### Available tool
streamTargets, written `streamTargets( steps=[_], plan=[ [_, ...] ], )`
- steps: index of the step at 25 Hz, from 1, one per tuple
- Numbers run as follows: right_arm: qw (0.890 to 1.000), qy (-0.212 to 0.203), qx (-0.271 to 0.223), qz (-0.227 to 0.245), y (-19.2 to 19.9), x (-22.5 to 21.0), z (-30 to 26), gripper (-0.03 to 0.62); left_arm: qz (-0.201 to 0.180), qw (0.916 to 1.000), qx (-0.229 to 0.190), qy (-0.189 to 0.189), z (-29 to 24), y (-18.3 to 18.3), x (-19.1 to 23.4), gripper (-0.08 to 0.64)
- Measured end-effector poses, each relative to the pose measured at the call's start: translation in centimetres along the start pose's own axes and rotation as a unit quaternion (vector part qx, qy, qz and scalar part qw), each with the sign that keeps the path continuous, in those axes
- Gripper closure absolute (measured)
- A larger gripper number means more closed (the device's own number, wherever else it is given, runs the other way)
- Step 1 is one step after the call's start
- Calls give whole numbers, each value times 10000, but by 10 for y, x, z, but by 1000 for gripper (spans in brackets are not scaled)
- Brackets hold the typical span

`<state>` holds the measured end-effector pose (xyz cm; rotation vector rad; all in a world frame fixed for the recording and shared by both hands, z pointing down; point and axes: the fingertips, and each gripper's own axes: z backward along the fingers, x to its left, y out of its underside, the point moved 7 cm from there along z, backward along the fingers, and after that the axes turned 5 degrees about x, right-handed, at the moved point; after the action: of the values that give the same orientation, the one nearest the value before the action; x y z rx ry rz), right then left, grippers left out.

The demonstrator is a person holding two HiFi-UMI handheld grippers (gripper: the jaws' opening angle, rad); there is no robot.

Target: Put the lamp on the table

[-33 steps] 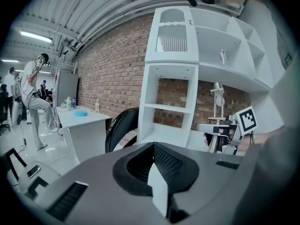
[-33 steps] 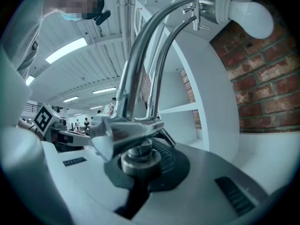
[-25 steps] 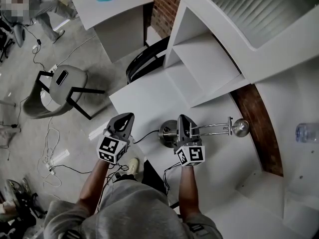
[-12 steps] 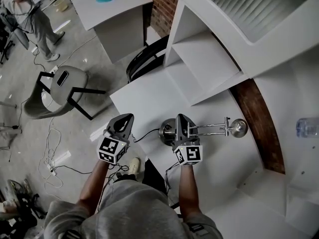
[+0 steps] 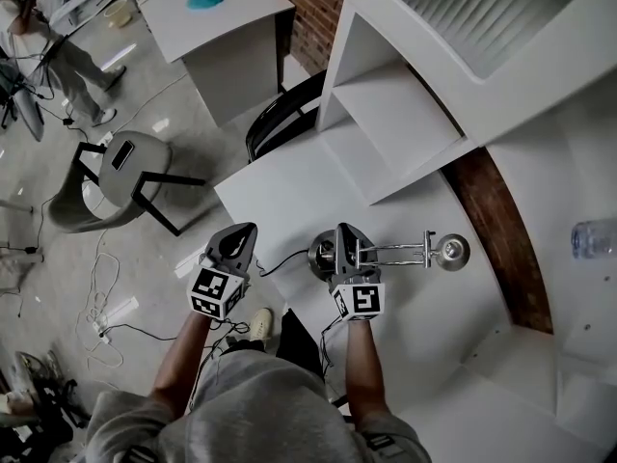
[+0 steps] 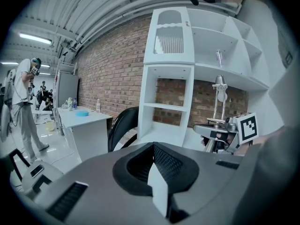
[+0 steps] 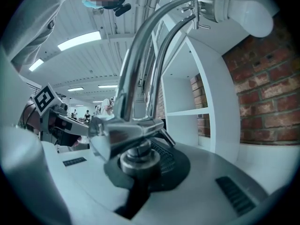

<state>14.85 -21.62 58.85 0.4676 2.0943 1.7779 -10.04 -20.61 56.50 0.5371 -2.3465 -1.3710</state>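
The chrome lamp has a round base, a double-rod arm and a bulb head. My right gripper is shut on its lower joint, over the front edge of the white table. Whether the base rests on the table cannot be told. In the right gripper view the joint sits between the jaws and the rods rise to the bulb. A dark cord trails left from the base. My left gripper hangs shut and empty to the lamp's left. The left gripper view shows the lamp upright.
A white shelf unit stands on the table against the brick wall. A black chair is behind the table, a grey chair to the left. A water bottle lies at far right. Cables cross the floor.
My right gripper and the lamp have shifted slightly left and rolled a little. The left gripper has stayed put. A person at the upper left has walked on.
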Motion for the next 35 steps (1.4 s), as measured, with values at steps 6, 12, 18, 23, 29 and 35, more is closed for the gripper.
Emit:
streamTargets(
  steps=[6, 12, 18, 23, 29, 35],
  plan=[
    [9999, 17, -32, 139, 3, 7, 1, 571, 0, 10000, 23, -1, 1, 2, 1, 557],
    [9999, 37, -39, 156, 2, 7, 2, 571, 9, 10000, 33, 24, 1, 3, -1, 557],
    [9998, 34, -62, 167, 2, 7, 1, 571, 15, 10000, 38, 37, -1, 4, -2, 557],
    [9998, 9, -63, 167, 4, 6, 1, 571, 20, 10000, 50, 46, -1, 4, -3, 557],
    [9999, -4, 13, 150, 4, 7, 1, 571, 35, 9999, 57, 86, 0, 3, -4, 557],
    [9999, 35, 94, -43, 10, 3, 0, 342, 54, 9999, 92, 76, 1, 8, -2, 557]
  ],
)
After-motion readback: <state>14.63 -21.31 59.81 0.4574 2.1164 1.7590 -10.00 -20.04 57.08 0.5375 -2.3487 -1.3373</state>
